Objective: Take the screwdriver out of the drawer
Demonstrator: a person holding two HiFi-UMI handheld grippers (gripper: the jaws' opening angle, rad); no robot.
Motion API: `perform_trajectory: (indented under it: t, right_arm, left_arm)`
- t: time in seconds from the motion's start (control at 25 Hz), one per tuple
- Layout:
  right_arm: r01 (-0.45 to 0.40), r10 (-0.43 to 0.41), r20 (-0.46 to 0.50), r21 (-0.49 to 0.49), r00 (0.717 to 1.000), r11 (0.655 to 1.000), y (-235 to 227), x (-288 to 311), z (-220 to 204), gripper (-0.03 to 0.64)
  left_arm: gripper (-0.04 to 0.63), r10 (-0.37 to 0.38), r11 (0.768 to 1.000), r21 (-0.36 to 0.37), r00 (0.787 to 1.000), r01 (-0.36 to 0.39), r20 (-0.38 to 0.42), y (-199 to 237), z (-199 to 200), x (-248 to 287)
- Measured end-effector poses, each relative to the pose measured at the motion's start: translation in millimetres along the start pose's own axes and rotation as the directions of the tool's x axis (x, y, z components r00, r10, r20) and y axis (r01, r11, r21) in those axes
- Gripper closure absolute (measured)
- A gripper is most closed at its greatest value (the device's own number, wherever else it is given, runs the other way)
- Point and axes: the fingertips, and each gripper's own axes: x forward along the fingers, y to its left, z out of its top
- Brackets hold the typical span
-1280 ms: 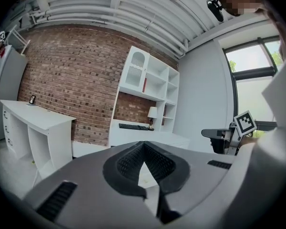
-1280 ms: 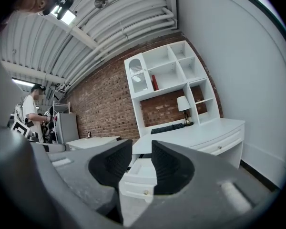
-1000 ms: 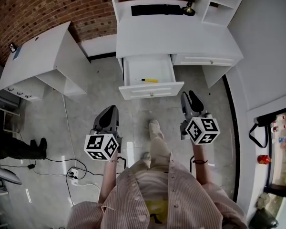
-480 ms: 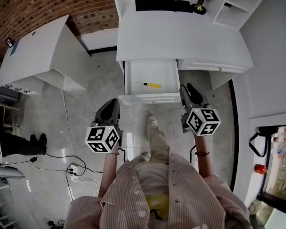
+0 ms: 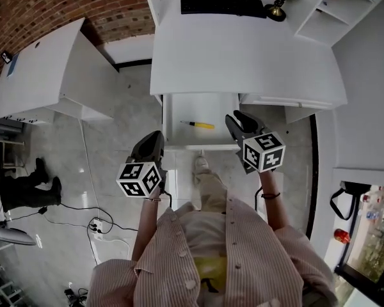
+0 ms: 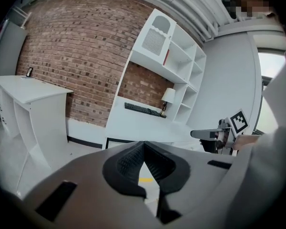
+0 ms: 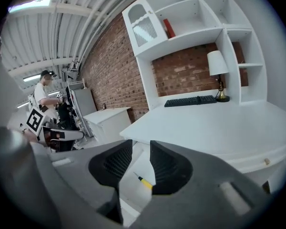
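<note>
The white drawer [image 5: 198, 106] stands pulled out from under the desk [image 5: 243, 50]. A screwdriver [image 5: 200, 125] with a yellow handle and a thin dark shaft lies flat on its floor, handle to the right. My right gripper [image 5: 238, 116] hovers over the drawer's right front corner, open with a narrow gap and nothing in it; in the right gripper view the screwdriver [image 7: 144, 181] shows below the gap of that gripper [image 7: 141, 147]. My left gripper [image 5: 156, 135] hangs left of the drawer front, shut and empty [image 6: 143, 146]. A yellow bit of the screwdriver [image 6: 145, 179] shows beneath its tips.
A black keyboard [image 5: 223, 6] and a lamp [image 5: 281, 5] sit at the back of the desk, with shelves [image 5: 323, 18] to the right. A second white table [image 5: 45, 75] stands to the left. Cables and a power strip [image 5: 96, 226] lie on the floor, where a person's shoes [image 5: 48, 181] show.
I have stepped closer to the desk. The right gripper has moved forward and left, from in front of the drawer to over its right front corner. The left gripper has barely shifted.
</note>
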Motion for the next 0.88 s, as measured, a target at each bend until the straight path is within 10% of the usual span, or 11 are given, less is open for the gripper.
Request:
perform_trajectory:
  t: [0.88]
  right_arm:
    - [-0.306,0.195,-0.541,-0.122,0.818,0.944,-7.6,131.5,-102.3,0.506]
  left_arm:
    - [0.597,-0.043,0.997,-0.076,0.96,0.022,-0.276,35.0,-46.8,97.2]
